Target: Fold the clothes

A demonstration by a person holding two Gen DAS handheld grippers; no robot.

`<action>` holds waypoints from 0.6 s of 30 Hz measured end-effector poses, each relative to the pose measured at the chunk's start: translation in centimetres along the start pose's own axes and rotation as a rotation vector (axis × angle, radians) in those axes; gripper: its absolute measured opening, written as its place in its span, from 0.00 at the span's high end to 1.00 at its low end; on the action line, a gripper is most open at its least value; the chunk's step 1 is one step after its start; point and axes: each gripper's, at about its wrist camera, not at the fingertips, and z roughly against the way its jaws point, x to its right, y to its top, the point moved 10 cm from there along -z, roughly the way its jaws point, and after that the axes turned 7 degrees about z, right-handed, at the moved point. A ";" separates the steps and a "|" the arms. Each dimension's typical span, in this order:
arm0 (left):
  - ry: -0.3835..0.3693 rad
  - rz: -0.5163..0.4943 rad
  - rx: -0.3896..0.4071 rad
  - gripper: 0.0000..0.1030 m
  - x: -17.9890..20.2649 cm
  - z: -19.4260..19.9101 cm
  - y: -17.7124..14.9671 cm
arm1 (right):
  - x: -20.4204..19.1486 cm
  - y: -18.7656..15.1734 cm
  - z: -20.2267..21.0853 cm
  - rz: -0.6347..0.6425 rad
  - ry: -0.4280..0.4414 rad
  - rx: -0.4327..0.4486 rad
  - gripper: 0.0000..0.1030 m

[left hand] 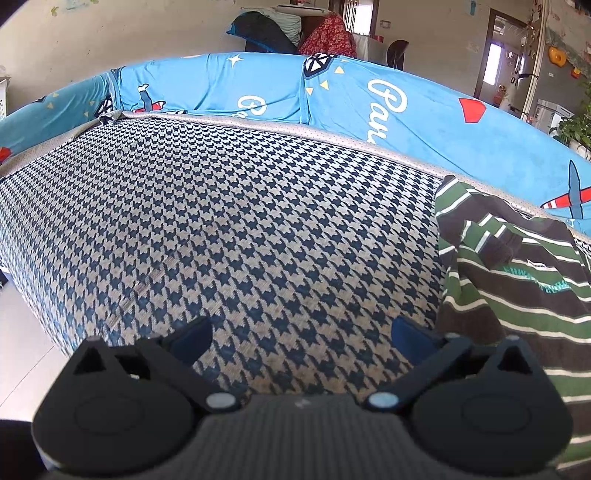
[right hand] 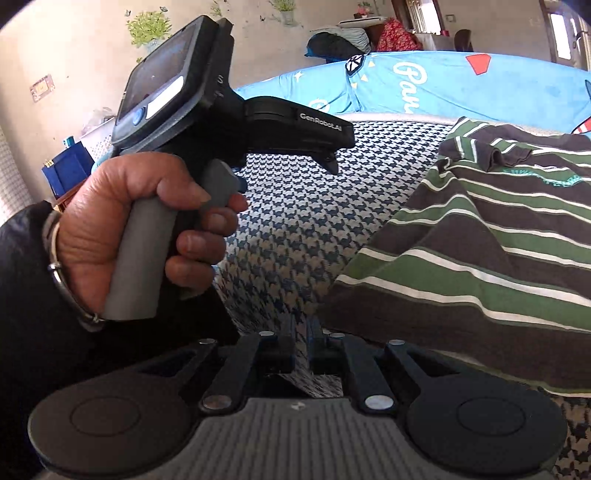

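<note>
A green, dark brown and white striped shirt [left hand: 517, 280] lies crumpled on the right side of the houndstooth sofa seat [left hand: 240, 221]. My left gripper [left hand: 301, 334] hovers over bare seat to the left of the shirt, open wide and holding nothing. In the right wrist view the striped shirt [right hand: 480, 251] spreads across the right, and its near hem ends just right of my right gripper [right hand: 302, 343]. That gripper's fingers stand a narrow slit apart with only seat pattern showing between them. A hand [right hand: 140, 229] holds the left gripper [right hand: 330, 162] at the left, seen side-on.
The sofa backrest wears a blue printed cover [left hand: 332, 92]. Piled bedding and clothes [left hand: 291, 29] sit behind it. Pale floor [left hand: 26, 350] shows past the seat's left front edge. A blue crate [right hand: 68, 171] stands at the far left.
</note>
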 end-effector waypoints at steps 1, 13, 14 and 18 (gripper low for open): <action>-0.002 0.000 -0.001 0.00 0.0 0.0 0.0 | 0.1 0.0 -0.1 0.006 -0.016 0.002 0.85; -0.024 0.004 -0.008 0.00 -0.2 0.2 -0.1 | -1.9 -0.5 -3.6 0.317 -0.154 -0.039 0.60; -0.025 0.005 -0.009 0.00 -0.2 0.2 -0.1 | -2.0 -0.6 -4.1 0.358 -0.180 -0.042 0.59; -0.028 0.008 -0.009 0.00 -0.2 0.2 -0.1 | -2.0 -1.2 -6.1 0.510 -0.271 -0.070 0.60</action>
